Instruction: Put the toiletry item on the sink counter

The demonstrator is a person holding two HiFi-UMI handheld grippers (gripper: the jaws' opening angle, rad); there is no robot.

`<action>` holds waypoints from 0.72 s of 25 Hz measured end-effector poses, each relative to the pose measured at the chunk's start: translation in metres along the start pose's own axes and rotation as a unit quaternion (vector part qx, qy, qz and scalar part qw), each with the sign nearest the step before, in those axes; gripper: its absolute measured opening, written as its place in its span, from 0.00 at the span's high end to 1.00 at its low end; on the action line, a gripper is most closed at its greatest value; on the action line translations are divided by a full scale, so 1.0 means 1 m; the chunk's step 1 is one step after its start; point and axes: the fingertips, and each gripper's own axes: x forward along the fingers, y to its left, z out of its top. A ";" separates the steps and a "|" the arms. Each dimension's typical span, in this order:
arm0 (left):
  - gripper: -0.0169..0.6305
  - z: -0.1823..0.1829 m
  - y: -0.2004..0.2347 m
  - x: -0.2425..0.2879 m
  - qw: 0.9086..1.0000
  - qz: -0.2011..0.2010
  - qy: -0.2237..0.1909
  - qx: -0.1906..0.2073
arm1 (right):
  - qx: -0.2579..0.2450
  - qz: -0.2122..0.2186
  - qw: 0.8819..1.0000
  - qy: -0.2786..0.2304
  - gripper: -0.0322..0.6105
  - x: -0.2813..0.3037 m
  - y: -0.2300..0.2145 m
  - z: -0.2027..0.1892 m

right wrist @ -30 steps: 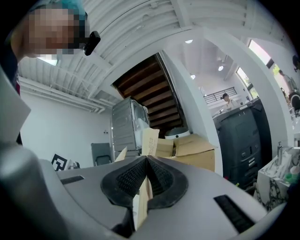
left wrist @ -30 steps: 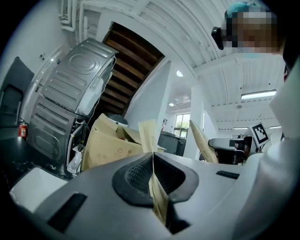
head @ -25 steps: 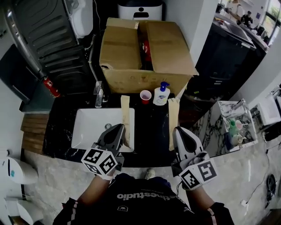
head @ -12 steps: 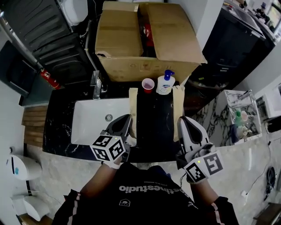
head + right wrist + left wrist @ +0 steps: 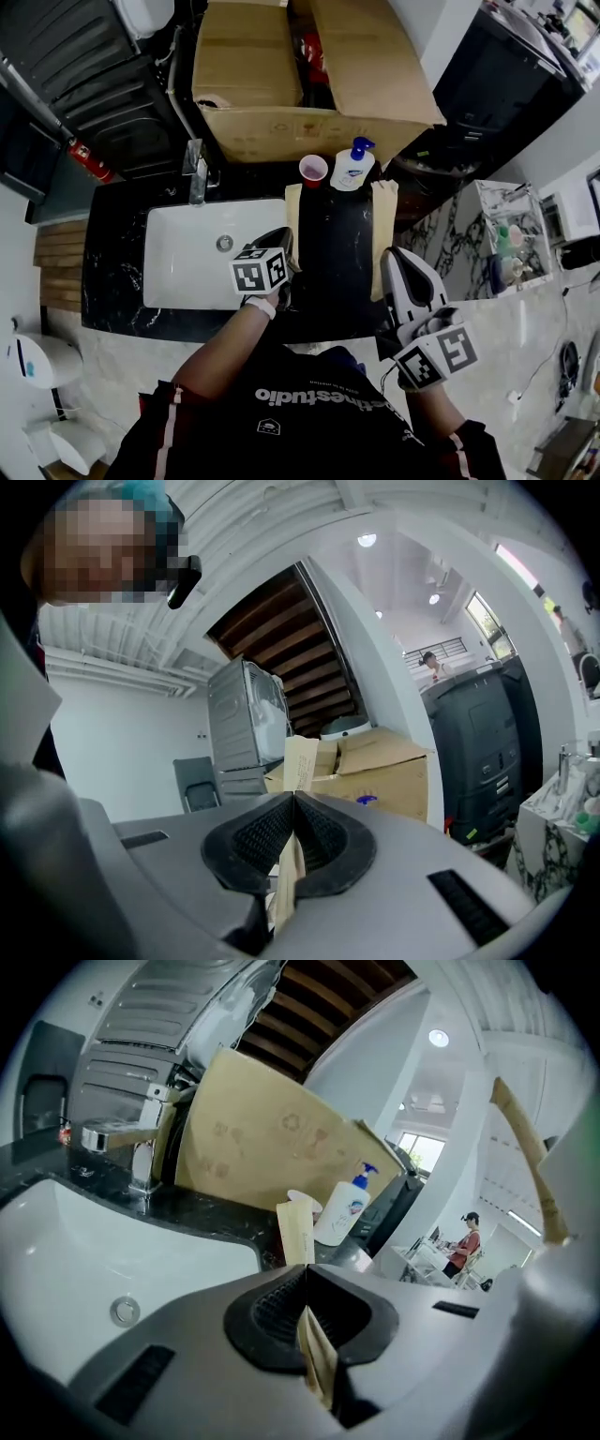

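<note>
at the far left a silver tap (image 5: pixel 195 169) stands on the black desk (image 5: pixel 117 281) behind a white sink (image 5: pixel 183 258) with a round drain. just past the sink's right edge, the left gripper (image 5: pixel 279 236) reaches forward from the person's arm, its marker cube on top. in the left gripper view its fingers (image 5: pixel 272 1302) are pressed narrow on the near end of the left tan strip (image 5: pixel 317 1363), a flat cardboard-coloured piece that runs away from the person along the sink's right edge. behind everything a big open cardboard box (image 5: pixel 272 94) sits against the back of the desk. in front of the box, a red cup (image 5: pixel 313 170) stands just left of the pump bottle (image 5: pixel 354 165), white with a blue pump. both are upright on the desk, near each other, well beyond both grippers and held by neither. the desk between the two strips shows only as dark, and whether anything joins them cannot be told. the right tan strip (image 5: pixel 380 239) lies parallel to the left one, and the right gripper (image 5: pixel 394 255) holds its near end. the right gripper view shows those fingers (image 5: pixel 323 841) closed thin on the strip, which sticks up past them. farther right stands a white marbled stand (image 5: pixel 473 244) with small bottles on it.
</note>
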 end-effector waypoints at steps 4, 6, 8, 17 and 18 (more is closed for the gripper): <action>0.94 -0.017 0.013 0.026 0.999 0.031 0.032 0.010 | 0.005 -0.006 1.000 0.006 0.89 0.001 -0.001 -0.005; 0.94 -0.025 0.018 0.033 0.998 0.046 0.049 0.003 | 0.005 -0.007 1.000 0.008 0.89 0.002 -0.001 -0.006; 0.94 -0.031 0.021 0.036 0.997 0.057 0.056 -0.012 | 0.006 -0.007 1.000 0.008 0.89 0.003 0.000 -0.007; 0.86 -0.031 0.015 0.035 0.997 0.044 0.050 -0.045 | 0.000 0.000 1.000 0.007 0.89 0.008 0.007 -0.005; 0.83 -0.029 0.015 0.033 0.997 0.041 0.046 -0.046 | -0.001 0.001 1.000 0.006 0.89 0.009 0.007 -0.004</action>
